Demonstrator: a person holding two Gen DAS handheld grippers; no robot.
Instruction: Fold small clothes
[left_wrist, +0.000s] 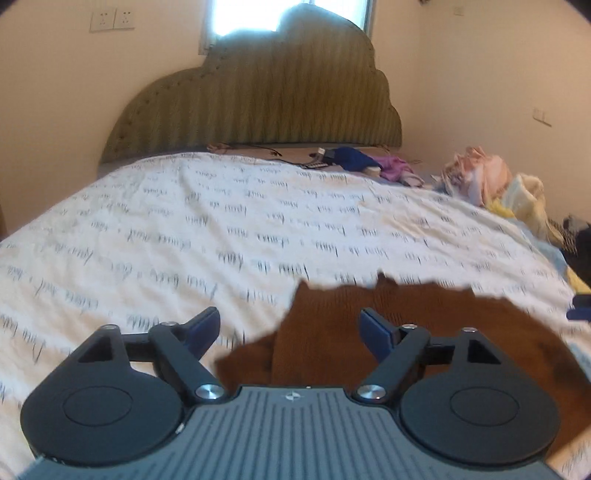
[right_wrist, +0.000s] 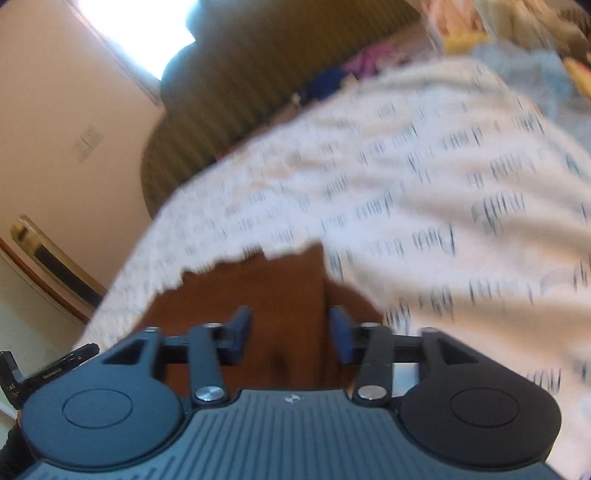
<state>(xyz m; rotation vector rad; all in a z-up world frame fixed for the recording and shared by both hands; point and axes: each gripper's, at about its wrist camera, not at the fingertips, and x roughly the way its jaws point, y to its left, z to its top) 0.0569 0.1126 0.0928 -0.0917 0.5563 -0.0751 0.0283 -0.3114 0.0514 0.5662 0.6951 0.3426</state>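
Note:
A brown knitted garment (left_wrist: 424, 325) lies on the white bedspread with dark script print (left_wrist: 221, 221). My left gripper (left_wrist: 288, 330) is open above the garment's left part, fingers spread wide, holding nothing. In the right wrist view the same brown garment (right_wrist: 258, 295) shows under my right gripper (right_wrist: 291, 334), which is open with its blue pads (right_wrist: 341, 332) apart over the cloth. That view is tilted and blurred.
A green scalloped headboard (left_wrist: 258, 103) stands at the far end. Blue and purple clothes (left_wrist: 369, 162) lie near it. A heap of pink and yellow clothes (left_wrist: 495, 184) sits at the right edge of the bed.

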